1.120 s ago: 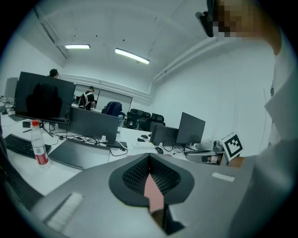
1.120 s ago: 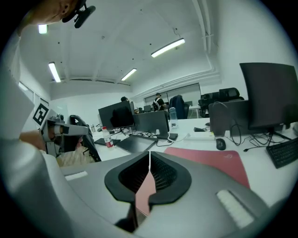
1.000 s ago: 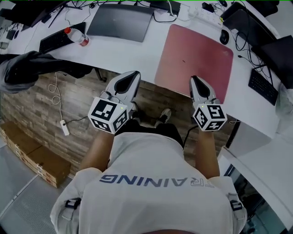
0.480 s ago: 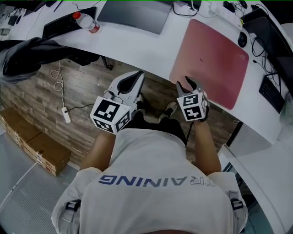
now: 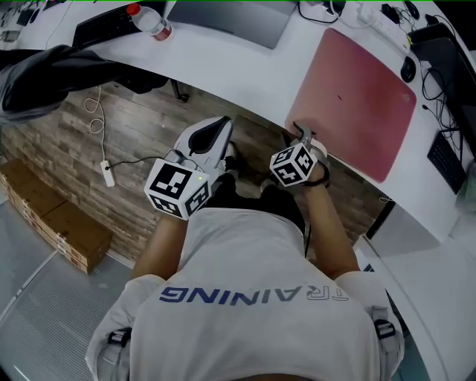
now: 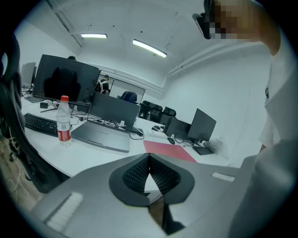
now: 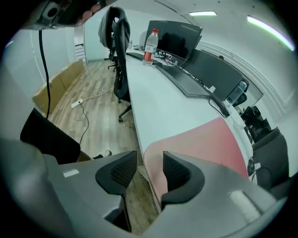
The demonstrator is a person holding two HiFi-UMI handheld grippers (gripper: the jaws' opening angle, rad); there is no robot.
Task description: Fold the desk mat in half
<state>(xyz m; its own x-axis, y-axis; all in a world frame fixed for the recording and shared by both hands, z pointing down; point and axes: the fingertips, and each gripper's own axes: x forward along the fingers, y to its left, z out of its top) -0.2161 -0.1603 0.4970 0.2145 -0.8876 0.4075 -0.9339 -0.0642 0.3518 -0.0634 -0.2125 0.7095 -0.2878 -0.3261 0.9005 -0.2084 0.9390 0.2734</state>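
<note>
The pink desk mat [image 5: 357, 97] lies flat on the white desk [image 5: 253, 67], its near edge along the desk's front edge. My right gripper [image 5: 300, 134] is at the mat's near left corner, with its jaws opening. In the right gripper view the mat [image 7: 200, 144] corner and the desk edge sit in the gap of the right gripper [image 7: 150, 162], and the pads do not press on them. My left gripper [image 5: 219, 123] hangs over the wooden floor, left of the mat and off the desk. Seen in its own view, the left gripper [image 6: 149, 155] is shut on nothing, the mat [image 6: 170, 151] far ahead.
A closed laptop [image 5: 230, 11], a water bottle [image 5: 152, 24] and a keyboard [image 5: 104, 26] lie on the desk to the left. A mouse [image 5: 407, 68] and cables are beyond the mat. A dark jacket on a chair [image 5: 52, 71], cardboard boxes [image 5: 52, 227] and a power strip [image 5: 108, 175] are at left.
My right gripper has moved left along the mat's near edge to its left corner, turned, and its jaws have spread apart. The left gripper has stayed about where it was.
</note>
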